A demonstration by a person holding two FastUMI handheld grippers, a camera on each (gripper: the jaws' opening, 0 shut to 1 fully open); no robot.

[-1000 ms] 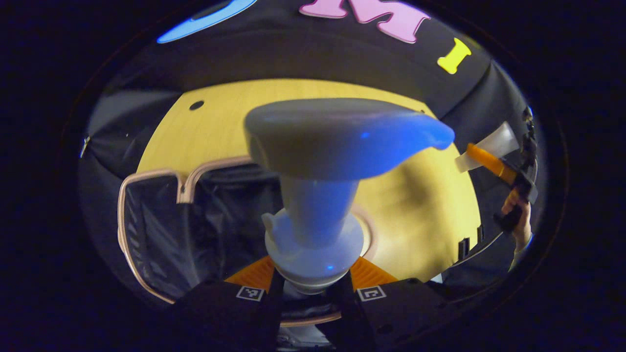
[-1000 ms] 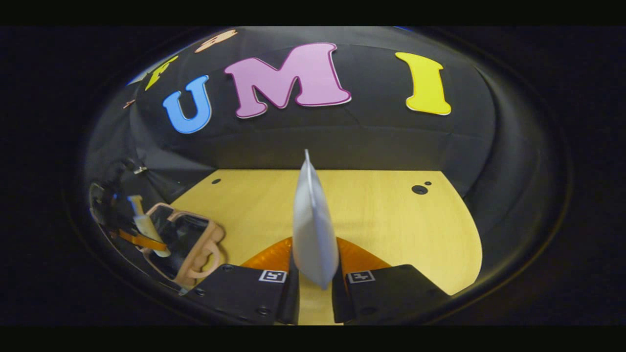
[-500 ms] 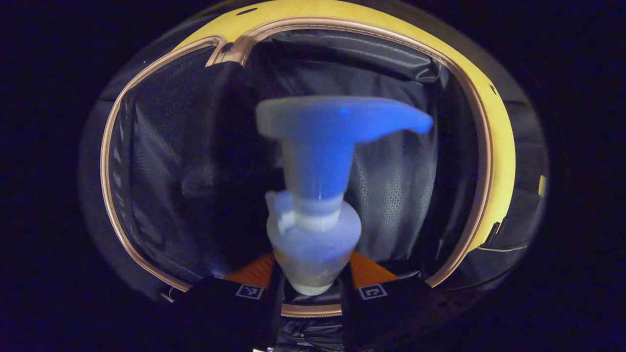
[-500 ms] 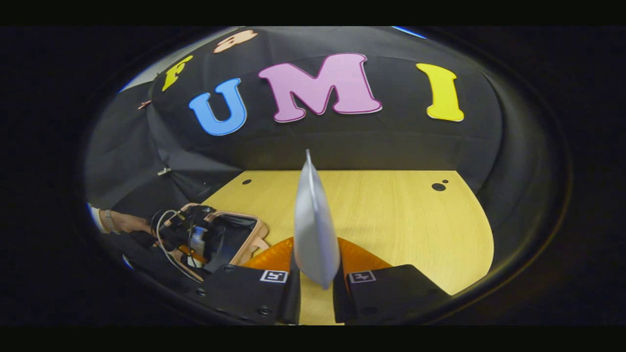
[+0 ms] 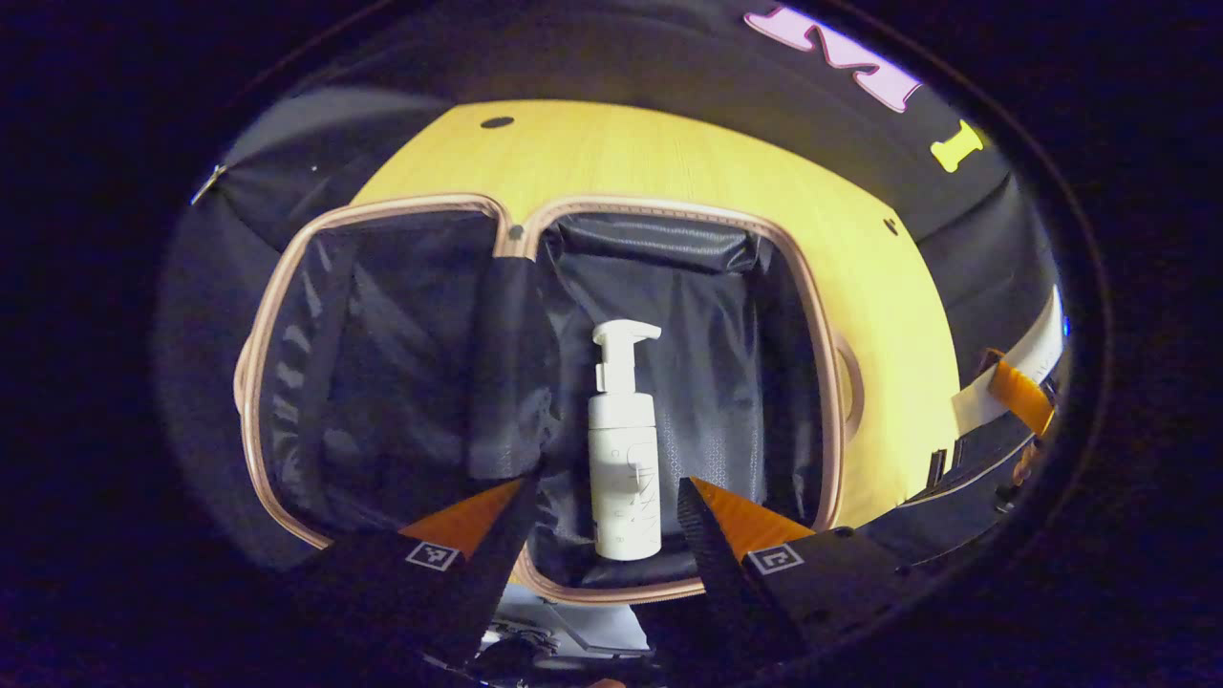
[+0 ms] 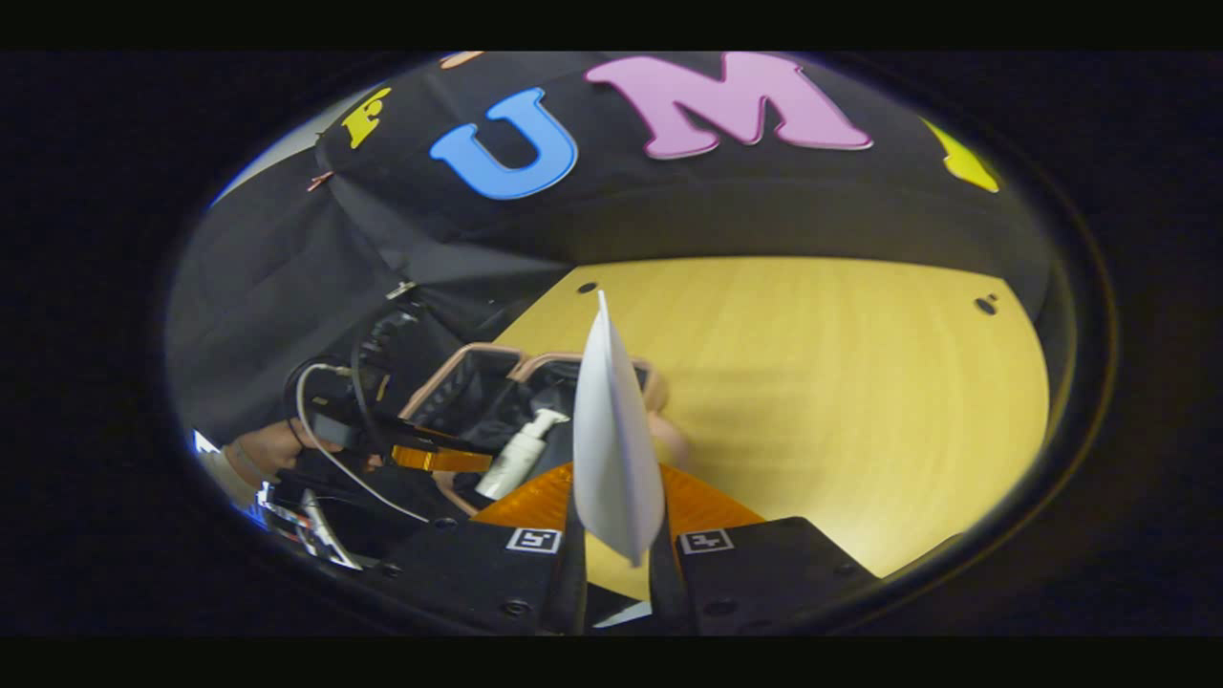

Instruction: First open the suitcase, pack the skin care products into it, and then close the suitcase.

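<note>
Lying flat in the open suitcase (image 5: 831, 382), the pump bottle (image 5: 623, 449) is released by the left tongs (image 5: 600, 521); the right tongs (image 6: 616, 554), clenched on the white tube (image 6: 611, 449), could drop it onto the table (image 6: 812, 382) if the thin grip slips.

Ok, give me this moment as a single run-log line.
suitcase: open | pump bottle: lying inside | left gripper: open above it | right gripper: shut on white tube | table

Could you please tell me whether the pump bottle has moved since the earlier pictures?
Yes. The pump bottle has left the left claw, now open, and lies inside the suitcase, in its right-hand half.
</note>
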